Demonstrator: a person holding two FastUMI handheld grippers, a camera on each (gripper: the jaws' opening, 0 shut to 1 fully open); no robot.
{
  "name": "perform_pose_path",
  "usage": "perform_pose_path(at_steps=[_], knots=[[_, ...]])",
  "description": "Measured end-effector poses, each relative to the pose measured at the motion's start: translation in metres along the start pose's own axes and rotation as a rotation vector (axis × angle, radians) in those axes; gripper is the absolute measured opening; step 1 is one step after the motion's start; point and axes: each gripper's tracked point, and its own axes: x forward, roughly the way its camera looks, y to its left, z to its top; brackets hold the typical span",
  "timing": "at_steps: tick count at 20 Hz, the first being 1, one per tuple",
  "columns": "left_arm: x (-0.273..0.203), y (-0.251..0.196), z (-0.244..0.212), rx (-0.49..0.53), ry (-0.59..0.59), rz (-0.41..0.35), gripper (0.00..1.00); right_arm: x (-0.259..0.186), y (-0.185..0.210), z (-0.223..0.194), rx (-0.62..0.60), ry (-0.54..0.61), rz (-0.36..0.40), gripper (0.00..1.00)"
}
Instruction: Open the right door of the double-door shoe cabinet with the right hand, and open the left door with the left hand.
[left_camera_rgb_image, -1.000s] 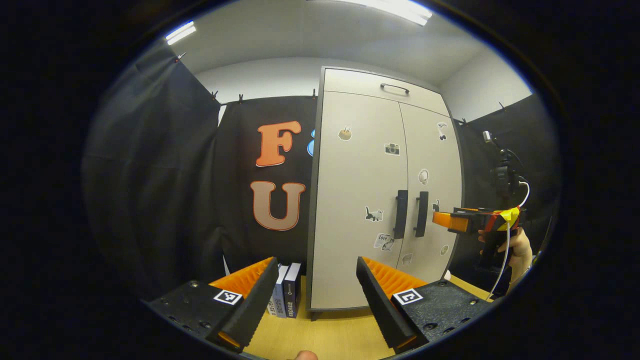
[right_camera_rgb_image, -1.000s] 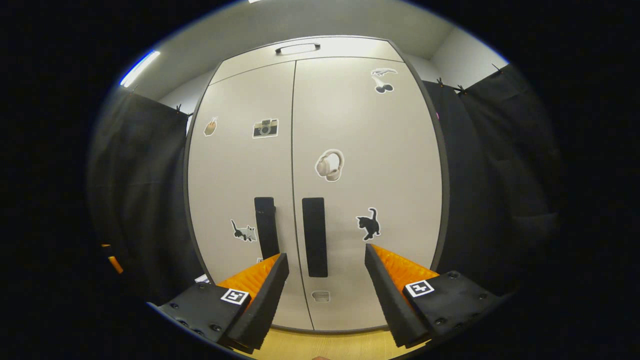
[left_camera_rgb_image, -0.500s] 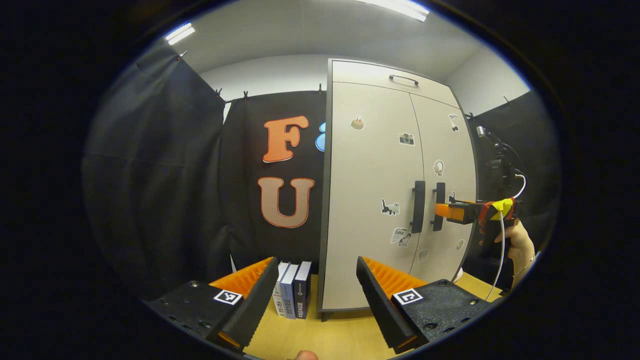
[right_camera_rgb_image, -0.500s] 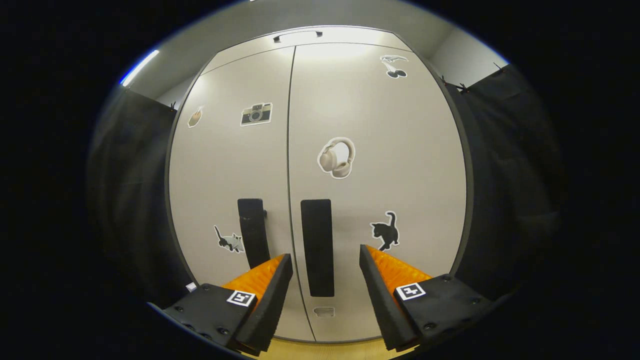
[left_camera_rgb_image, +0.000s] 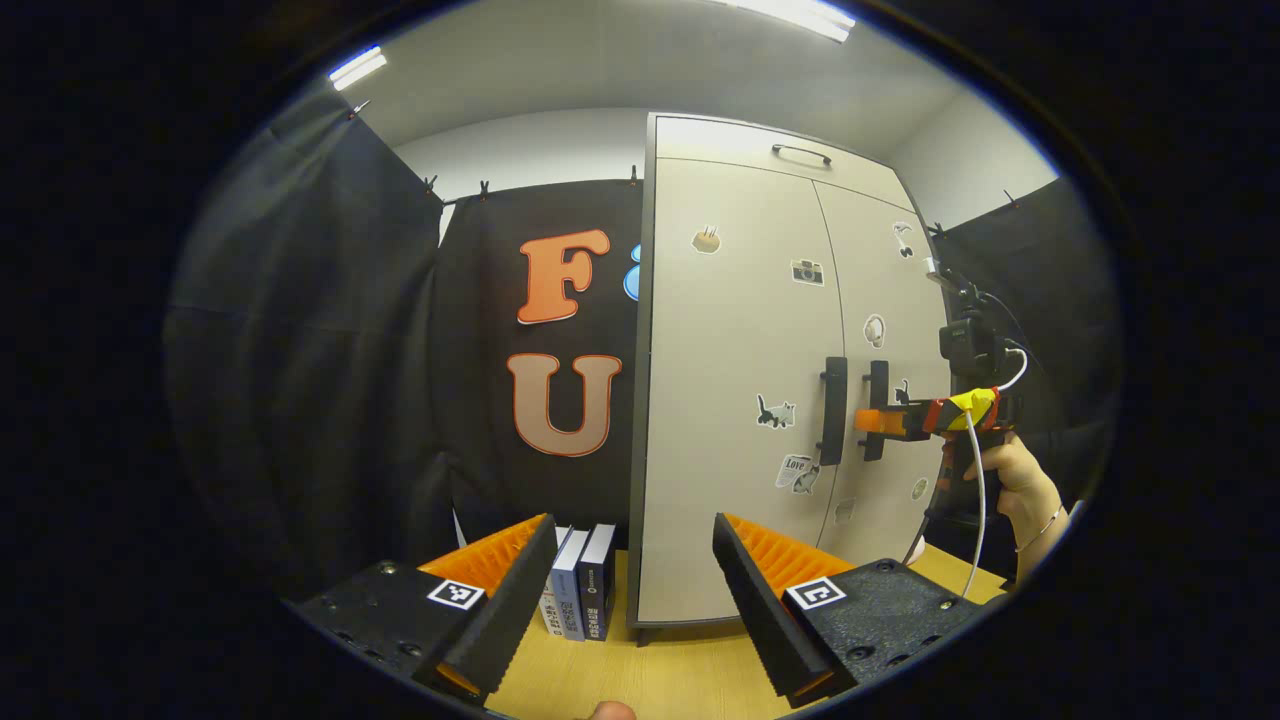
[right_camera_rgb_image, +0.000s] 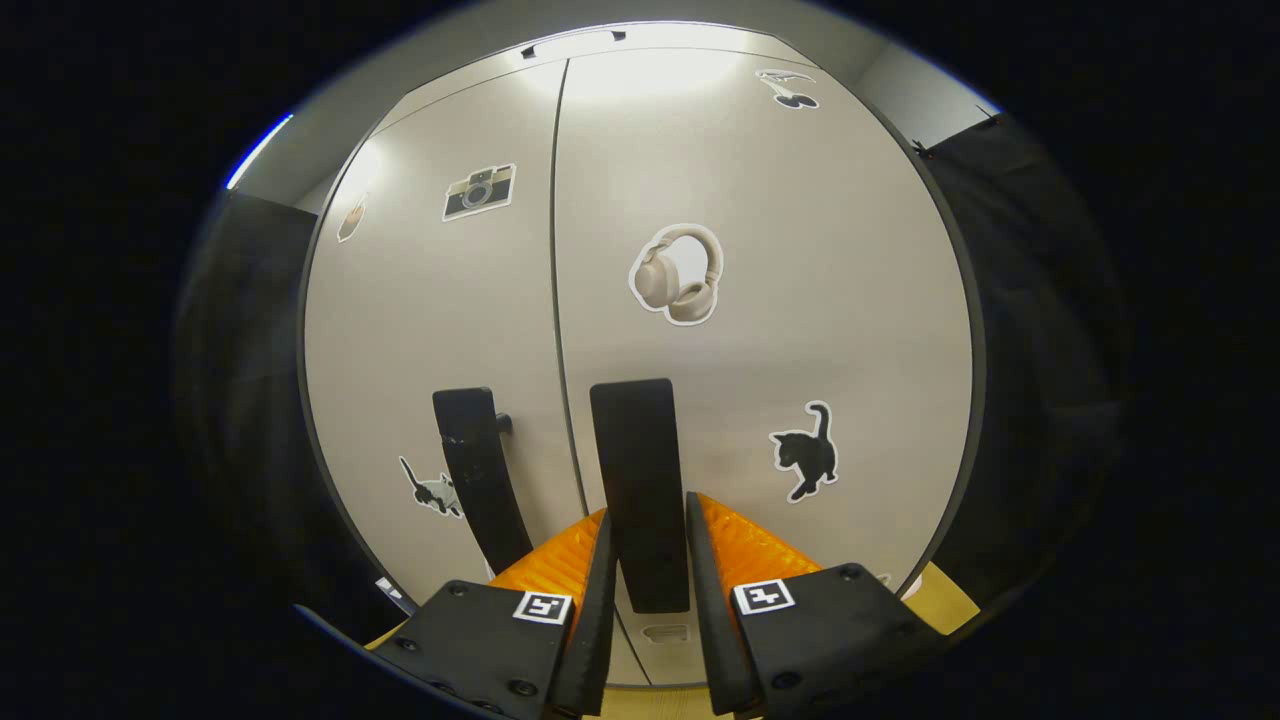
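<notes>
The pale double-door shoe cabinet (left_camera_rgb_image: 735, 400) stands on a wooden floor with both doors closed. In the right gripper view the right door's dark upright handle (right_camera_rgb_image: 640, 470) sits between the fingers of my right gripper (right_camera_rgb_image: 647, 560), which is shut on it near its lower end. The left door's handle (right_camera_rgb_image: 480, 480) stands free just to the left. In the left gripper view my left gripper (left_camera_rgb_image: 635, 590) is open and holds nothing, well back from the cabinet and off its left corner. That view also has the right gripper (left_camera_rgb_image: 868, 420) at the right handle (left_camera_rgb_image: 877, 400), held by a hand (left_camera_rgb_image: 1010, 475).
Three books (left_camera_rgb_image: 580, 595) stand upright on the floor against the cabinet's left side. Black cloth walls close in on both sides. A small drawer handle (left_camera_rgb_image: 800, 153) sits on the cabinet's top panel. Stickers dot both doors.
My right gripper moved in to the right door's handle and its fingers closed on it. The left gripper stayed open and barely shifted. Both doors remain closed.
</notes>
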Motion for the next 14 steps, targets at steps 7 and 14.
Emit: perform_pose_path(at_steps=[7, 14], knots=[[-0.003, -0.003, 0.000, -0.013, 0.001, 0.019, 0.95, -0.008, -0.002, -0.002, -0.010, 0.018, 0.004, 0.32], [-0.018, -0.023, 0.010, -0.035, -0.007, 0.022, 0.95, -0.033, -0.005, 0.000, -0.077, 0.032, 0.054, 0.25]])
